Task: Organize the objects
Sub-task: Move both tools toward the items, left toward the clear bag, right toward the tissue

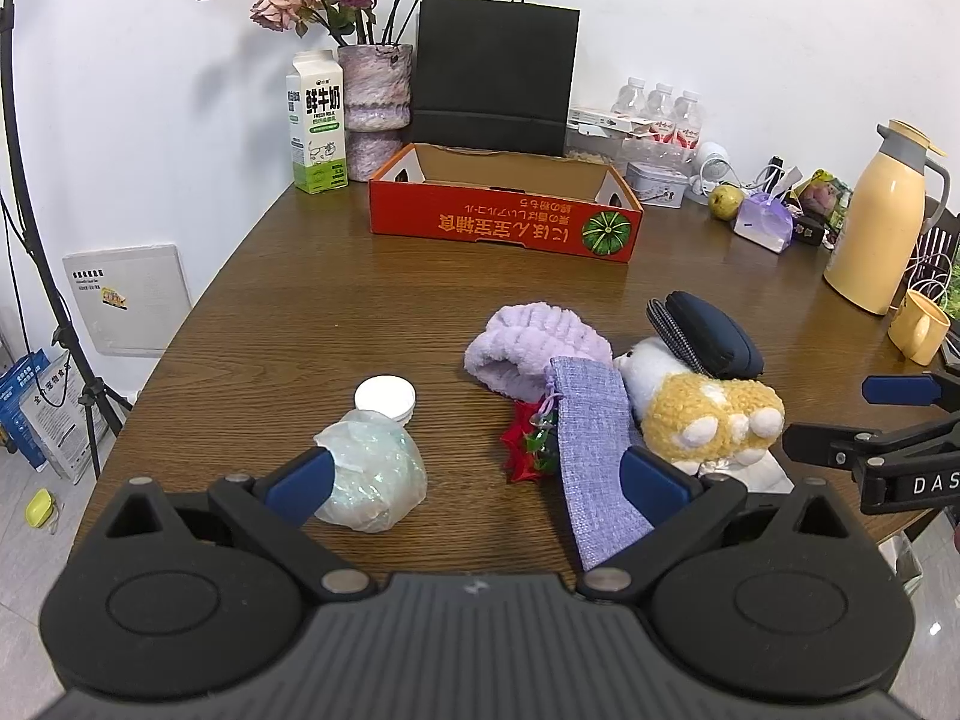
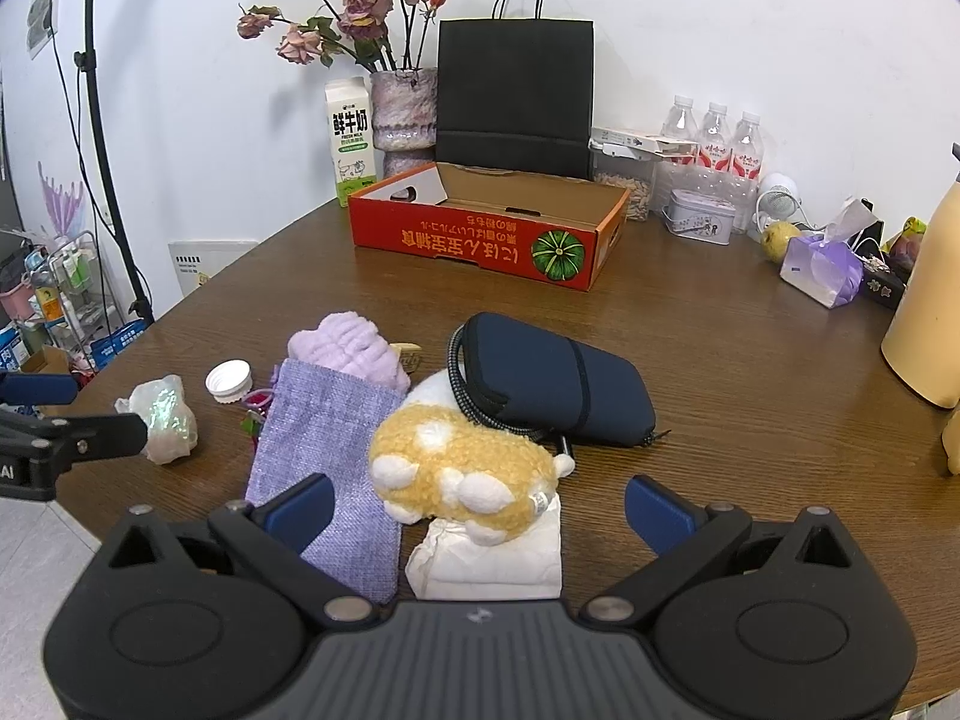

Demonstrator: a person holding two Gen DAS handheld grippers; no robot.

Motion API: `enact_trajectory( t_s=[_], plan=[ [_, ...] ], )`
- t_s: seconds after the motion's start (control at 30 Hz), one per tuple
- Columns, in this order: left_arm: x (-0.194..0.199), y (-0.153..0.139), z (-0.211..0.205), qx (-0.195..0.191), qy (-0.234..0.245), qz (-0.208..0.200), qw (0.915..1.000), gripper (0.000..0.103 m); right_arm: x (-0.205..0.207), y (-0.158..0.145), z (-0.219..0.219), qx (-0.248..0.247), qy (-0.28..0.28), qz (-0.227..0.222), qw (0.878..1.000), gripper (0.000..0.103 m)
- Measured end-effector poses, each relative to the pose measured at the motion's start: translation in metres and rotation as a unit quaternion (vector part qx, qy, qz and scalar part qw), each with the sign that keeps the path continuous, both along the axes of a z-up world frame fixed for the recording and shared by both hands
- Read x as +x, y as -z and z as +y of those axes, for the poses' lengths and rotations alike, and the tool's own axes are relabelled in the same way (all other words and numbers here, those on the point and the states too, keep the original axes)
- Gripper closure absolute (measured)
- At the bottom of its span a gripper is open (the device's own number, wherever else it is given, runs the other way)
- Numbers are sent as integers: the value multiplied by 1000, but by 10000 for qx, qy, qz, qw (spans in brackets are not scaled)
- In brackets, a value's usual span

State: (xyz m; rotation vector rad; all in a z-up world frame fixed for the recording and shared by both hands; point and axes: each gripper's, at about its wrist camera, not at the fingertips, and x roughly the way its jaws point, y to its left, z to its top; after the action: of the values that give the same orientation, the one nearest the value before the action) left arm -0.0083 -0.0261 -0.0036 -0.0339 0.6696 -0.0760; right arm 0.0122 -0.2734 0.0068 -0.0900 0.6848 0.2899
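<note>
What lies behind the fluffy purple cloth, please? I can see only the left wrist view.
Observer: A small tan, wooden-looking piece sits just behind the fluffy purple cloth; your view hides it.
Operator: Thanks. How does the navy case lie?
Observer: Flat on the table, with an elastic band across it and a zipper pull at its right end.
Operator: And what is under the plush toy?
Observer: Its near end rests on a white tissue pack, in front of the open right gripper.
</note>
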Motion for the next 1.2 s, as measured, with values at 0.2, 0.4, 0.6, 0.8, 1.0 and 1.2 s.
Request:
enact_trajectory(
  t_s=[0.2, 0.4, 0.6, 0.8, 1.0, 1.2],
  plan=[
    [-1, 0, 0, -5, 7, -1, 10000, 0, 0, 0, 0, 1, 1, 3, 10000, 0],
    [0, 1, -1, -6, 8, 2, 10000, 0, 0, 0, 0, 0, 0, 2, 10000, 0],
    [-1, 2, -2, -8, 12, 13, 10000, 0, 0, 1, 0, 1, -2, 11, 10000, 0],
    [0, 6, -1, -7, 12, 42, 10000, 0, -2, 2, 3, -15, -5, 26, 10000, 0],
    [1, 6, 2, -12, 0, 64, 10000, 0, -3, 2, 3, -16, -7, 32, 10000, 0],
    [3, 11, 7, -23, -34, 104, 9999, 0, -1, 8, 2, -29, 16, 70, 10000, 0]
  ],
)
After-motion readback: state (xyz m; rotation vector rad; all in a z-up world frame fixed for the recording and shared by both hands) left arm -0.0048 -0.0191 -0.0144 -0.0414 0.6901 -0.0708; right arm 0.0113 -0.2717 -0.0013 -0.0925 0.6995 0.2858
